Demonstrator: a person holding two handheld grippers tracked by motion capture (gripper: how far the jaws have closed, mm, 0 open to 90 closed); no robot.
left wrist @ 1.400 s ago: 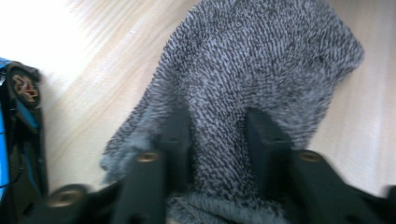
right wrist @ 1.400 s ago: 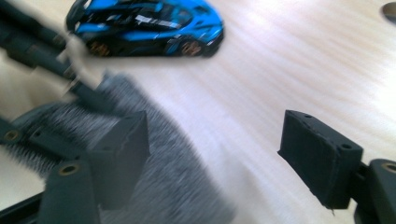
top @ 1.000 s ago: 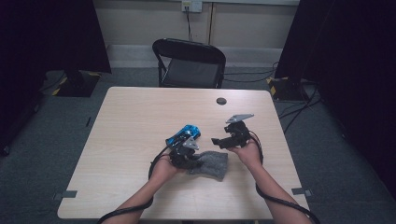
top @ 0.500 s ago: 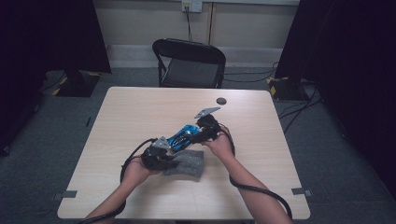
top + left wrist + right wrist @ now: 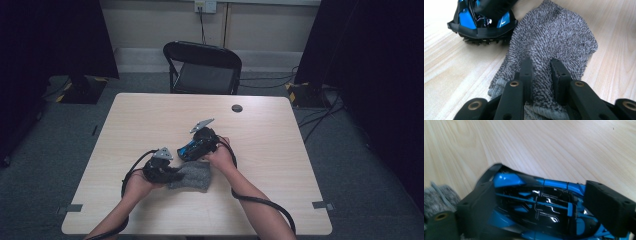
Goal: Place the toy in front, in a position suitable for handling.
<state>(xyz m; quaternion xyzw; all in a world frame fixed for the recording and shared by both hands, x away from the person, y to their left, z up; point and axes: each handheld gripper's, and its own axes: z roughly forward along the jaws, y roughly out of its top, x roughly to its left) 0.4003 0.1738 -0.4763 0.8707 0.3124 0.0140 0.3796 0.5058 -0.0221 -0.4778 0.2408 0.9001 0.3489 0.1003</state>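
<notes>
On the left of the pale wooden worktop point(image 5: 150, 120), toward its near edge, the left hand-held gripper point(image 5: 176, 175) lay low over a grey knitted cloth point(image 5: 192, 176). Its jaws were nearly together and pinched a fold of that cloth near its hem; the left gripper view showed the two black fingers point(image 5: 526, 72) pressed into the grey weave point(image 5: 554, 40), the rest of the cloth spread flat on the wood beyond them. A black cable point(image 5: 131, 172) looped from this gripper back along the forearm.

Just right of the cloth, and touching its far edge, sat a blue-and-black toy car point(image 5: 192, 148). The right hand-held gripper point(image 5: 189, 150) straddled it, jaws standing wide on either side of the car's body. These jaws had just been opening, with the car between them. In the right gripper view the car point(image 5: 536, 205) lay crosswise between the two black pads point(image 5: 607, 206); whether they pressed on it I could not tell.

Farther right and toward the far edge, a small dark round disc point(image 5: 237, 108) lay on the wood, well apart from both hands. Beyond the worktop stood a black folding chair point(image 5: 202, 67).
</notes>
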